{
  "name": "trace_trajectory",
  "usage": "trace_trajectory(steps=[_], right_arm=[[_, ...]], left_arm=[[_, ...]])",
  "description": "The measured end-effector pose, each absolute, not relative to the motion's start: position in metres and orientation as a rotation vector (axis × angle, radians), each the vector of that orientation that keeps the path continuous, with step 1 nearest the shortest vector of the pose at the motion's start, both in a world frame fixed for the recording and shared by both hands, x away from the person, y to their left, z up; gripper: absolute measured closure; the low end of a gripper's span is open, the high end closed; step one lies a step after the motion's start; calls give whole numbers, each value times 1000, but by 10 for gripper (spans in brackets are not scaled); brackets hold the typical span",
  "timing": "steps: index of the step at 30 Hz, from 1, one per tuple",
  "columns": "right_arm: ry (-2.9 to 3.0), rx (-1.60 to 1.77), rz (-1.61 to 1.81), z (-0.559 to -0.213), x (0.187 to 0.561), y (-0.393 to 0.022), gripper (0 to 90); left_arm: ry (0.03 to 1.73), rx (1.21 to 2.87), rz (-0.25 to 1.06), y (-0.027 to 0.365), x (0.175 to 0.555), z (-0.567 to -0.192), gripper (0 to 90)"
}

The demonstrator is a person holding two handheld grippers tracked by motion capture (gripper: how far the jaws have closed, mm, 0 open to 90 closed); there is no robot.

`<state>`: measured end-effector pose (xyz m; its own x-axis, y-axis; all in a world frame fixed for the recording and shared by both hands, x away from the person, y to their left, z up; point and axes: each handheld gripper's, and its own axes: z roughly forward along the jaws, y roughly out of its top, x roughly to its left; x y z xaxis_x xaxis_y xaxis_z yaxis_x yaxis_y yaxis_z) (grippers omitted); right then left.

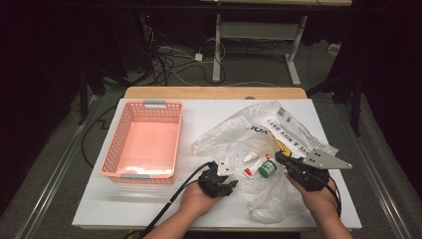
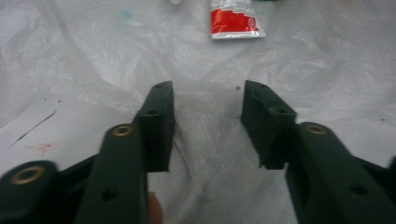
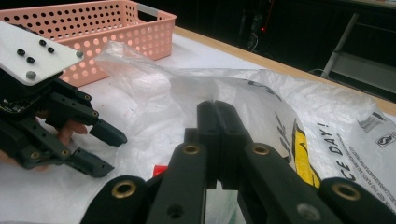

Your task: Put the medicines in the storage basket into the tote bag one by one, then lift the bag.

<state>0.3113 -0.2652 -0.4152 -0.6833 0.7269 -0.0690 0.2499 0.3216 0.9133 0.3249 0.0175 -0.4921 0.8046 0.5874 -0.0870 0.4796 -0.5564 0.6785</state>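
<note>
A clear plastic bag with black and yellow print lies crumpled on the white table. On its film lie a red-and-white tube, a green-capped bottle and a small white bottle. My left gripper stands open low over the film, with nothing pressed between its pads; the tube lies just ahead of it. My right gripper is shut, and its tips pinch a raised fold of the bag. The left gripper shows at the left of the right gripper view.
A pink perforated basket stands on the table's left half, its wall beyond the bag. Cables and table legs are on the floor behind. Bare white table lies along the front edge.
</note>
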Motion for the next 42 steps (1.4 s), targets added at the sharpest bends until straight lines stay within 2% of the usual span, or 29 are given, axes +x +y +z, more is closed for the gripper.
trace_trajectory(steps=[2,4,6,10,16,34,42], right_arm=[[2120,866,1343,-416,309,-266,900],[2122,865,1340,-416,307,-267,900],[2120,862,1341,-416,306,-269,900],[2108,874,1348,-416,305,-272,900],[2087,895,1357,-417,310,-275,900],[2050,862,1434,-412,321,-271,900],[2004,867,1462,-407,321,-271,900]], left_arm=[[817,2246,200,19,326,-492,669],[834,2236,194,20,327,-492,833],[825,2240,200,20,326,-493,883],[845,2204,137,25,330,-493,886],[827,2120,145,34,326,-492,886],[833,1838,392,55,301,-487,886],[808,1766,444,59,302,-463,886]])
